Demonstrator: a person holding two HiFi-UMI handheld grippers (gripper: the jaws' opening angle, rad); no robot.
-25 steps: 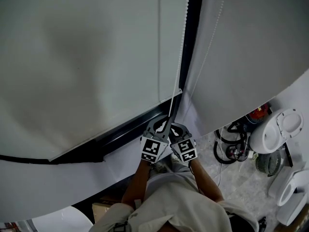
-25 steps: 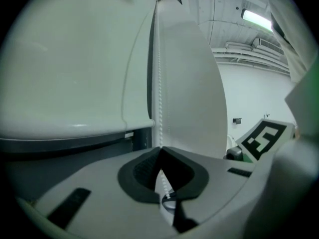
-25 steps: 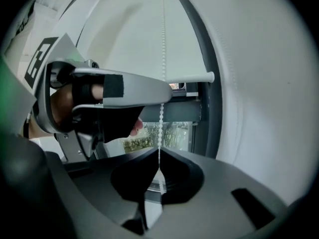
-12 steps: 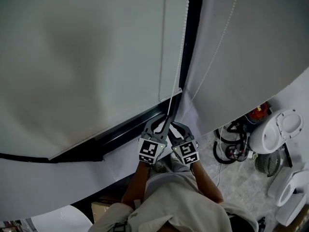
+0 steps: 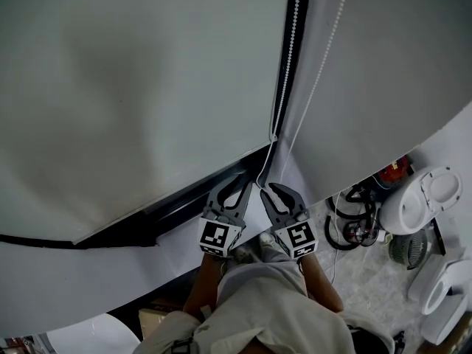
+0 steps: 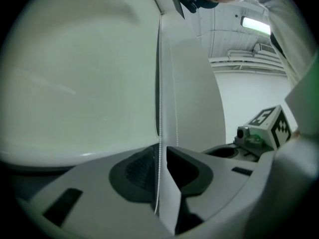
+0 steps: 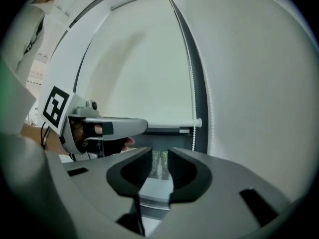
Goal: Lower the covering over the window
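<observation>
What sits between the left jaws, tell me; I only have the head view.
Observer: The bead chain hangs in the gap of the left gripper; its jaws have just been opening and the pads do not press it.
Operator: Now report the right gripper.
Observer: Its jaws have just opened too, with nothing between them; the chain hangs ahead, right of the gap.
Operator: Give me the roller blind's level.
Observer: Its bottom rail is not fully down; uncovered glass shows below it.
</observation>
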